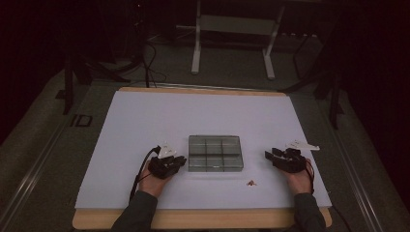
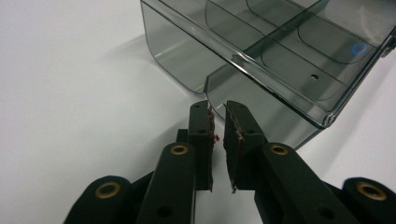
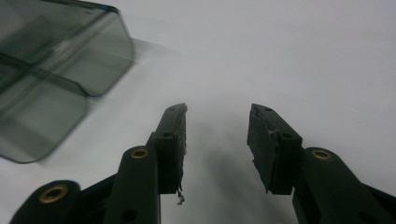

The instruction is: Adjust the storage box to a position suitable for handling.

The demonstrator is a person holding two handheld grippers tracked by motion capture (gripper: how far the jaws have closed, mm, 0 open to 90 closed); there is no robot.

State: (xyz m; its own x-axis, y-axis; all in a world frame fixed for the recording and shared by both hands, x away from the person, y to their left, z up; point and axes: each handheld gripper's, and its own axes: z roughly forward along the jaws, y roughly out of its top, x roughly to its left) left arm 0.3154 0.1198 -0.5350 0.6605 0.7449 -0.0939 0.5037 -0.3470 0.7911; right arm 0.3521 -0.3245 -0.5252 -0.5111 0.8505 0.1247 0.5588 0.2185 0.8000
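Note:
A smoky clear box [image 1: 215,153] with several compartments sits closed in the middle of the white sheet. My left gripper [image 1: 182,161] lies just left of it. In the left gripper view its jaws [image 2: 218,109] stand almost together, holding nothing, their tips right at the box's corner wall [image 2: 182,60]. Reddish specks cling to the pads [image 2: 211,135]. My right gripper [image 1: 269,155] rests on the sheet to the right of the box, apart from it. Its jaws [image 3: 217,112] are open and hold nothing, with the box [image 3: 56,70] off to their left.
A small brown scrap [image 1: 251,182] lies on the sheet in front of the box's right corner. The white sheet [image 1: 193,116] covers a wooden tabletop [image 1: 203,218]. A white stand [image 1: 232,29] and cables are on the dark floor beyond the table.

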